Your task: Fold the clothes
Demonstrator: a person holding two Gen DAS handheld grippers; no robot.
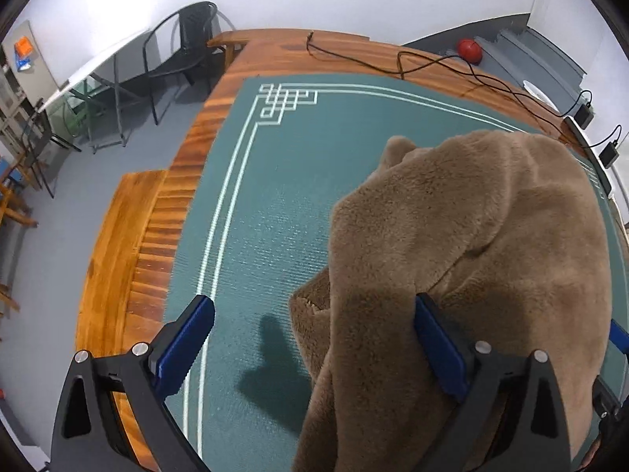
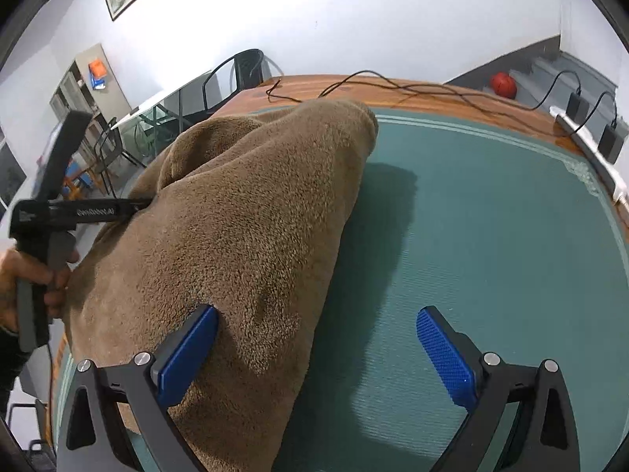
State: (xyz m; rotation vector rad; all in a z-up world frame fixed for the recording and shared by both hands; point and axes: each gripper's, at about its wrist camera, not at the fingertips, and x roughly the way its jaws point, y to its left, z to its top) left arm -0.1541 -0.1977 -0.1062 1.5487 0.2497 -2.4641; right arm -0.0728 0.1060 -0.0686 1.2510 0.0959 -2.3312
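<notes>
A brown fleece garment (image 1: 471,236) lies bunched on the green mat (image 1: 275,196), and in the right wrist view the same garment (image 2: 243,212) rises in a mound that casts a shadow to its right. My left gripper (image 1: 314,348) is open, its jaws wide apart; fleece drapes over the right finger (image 1: 436,338) and the left finger hangs over bare mat. My right gripper (image 2: 316,354) is open too, its left finger (image 2: 188,350) pressed against the fleece, its right finger over mat. A hand (image 2: 23,271) holds the left gripper's handle (image 2: 78,212), whose tips are hidden in the fabric.
The mat covers a wooden table (image 1: 177,181) with a bench (image 1: 114,255) at its left. Black cables (image 2: 412,88) run along the far edge toward a power strip (image 2: 589,145) with adapters. Chairs (image 1: 184,55) and a glass table stand beyond. A red ball (image 2: 503,84) sits on grey steps.
</notes>
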